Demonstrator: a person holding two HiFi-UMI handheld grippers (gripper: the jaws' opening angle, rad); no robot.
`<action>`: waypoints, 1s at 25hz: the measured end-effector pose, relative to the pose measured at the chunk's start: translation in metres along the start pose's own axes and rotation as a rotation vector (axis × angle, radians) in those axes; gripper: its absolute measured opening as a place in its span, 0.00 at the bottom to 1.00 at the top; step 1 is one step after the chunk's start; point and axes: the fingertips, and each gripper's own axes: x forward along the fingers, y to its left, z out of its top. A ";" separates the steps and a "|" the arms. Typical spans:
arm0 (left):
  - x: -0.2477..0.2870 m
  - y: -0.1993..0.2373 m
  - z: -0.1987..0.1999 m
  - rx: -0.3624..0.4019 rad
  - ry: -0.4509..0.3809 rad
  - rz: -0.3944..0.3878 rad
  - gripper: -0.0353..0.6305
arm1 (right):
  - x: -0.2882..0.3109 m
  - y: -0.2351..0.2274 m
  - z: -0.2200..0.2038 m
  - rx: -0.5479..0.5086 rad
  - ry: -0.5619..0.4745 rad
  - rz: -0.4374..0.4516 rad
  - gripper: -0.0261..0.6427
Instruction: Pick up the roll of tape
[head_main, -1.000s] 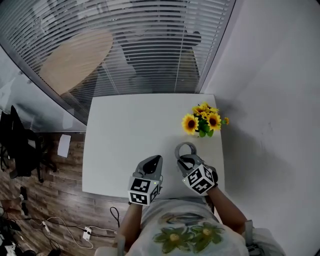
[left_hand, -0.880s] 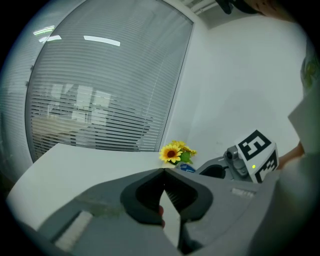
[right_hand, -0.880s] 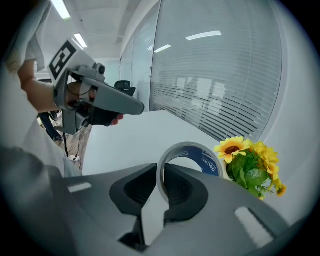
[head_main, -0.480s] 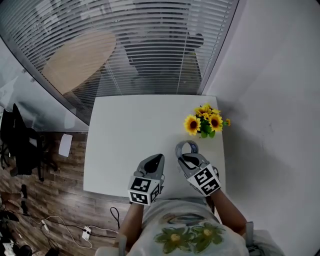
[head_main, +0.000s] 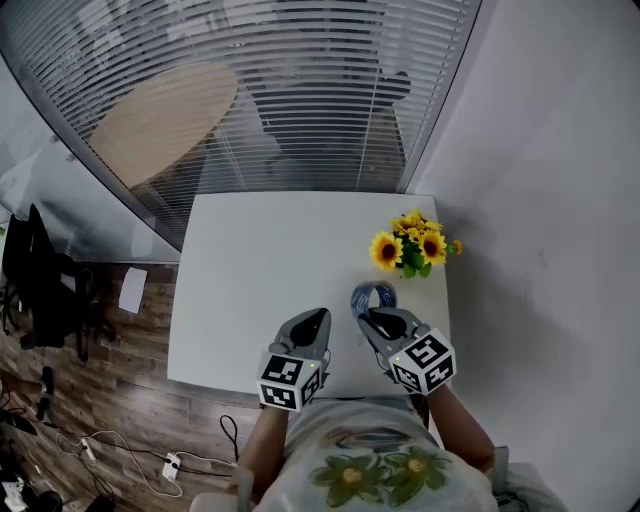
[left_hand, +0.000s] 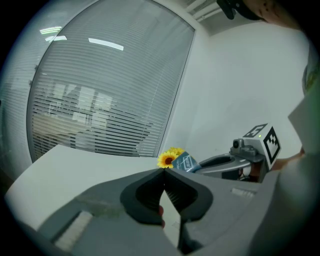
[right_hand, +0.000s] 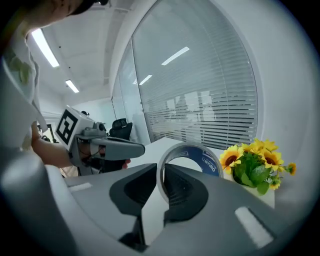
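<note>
Upright tape roll (right_hand: 211, 161), rim clamped between right gripper (right_hand: 161, 172) jaws; sunflowers (right_hand: 255, 164) just beside; left gripper (left_hand: 164, 175) jaws together, empty.

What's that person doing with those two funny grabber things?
A person stands at a white table with a grabber tool in each hand. The right gripper has its jaws pinched on the wall of the roll of tape and holds it upright, seemingly just clear of the tabletop. The left gripper hangs beside it with its jaws closed and nothing in them. A bunch of sunflowers stands on the table just past the tape.
</note>
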 end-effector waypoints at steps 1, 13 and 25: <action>0.000 -0.001 0.001 0.002 -0.001 -0.002 0.05 | -0.002 0.001 0.003 0.016 -0.013 0.007 0.11; -0.007 -0.007 0.011 0.017 -0.028 -0.011 0.05 | -0.018 0.021 0.035 0.098 -0.146 0.101 0.11; -0.018 -0.015 0.017 0.023 -0.055 -0.004 0.05 | -0.033 0.040 0.045 0.079 -0.201 0.170 0.11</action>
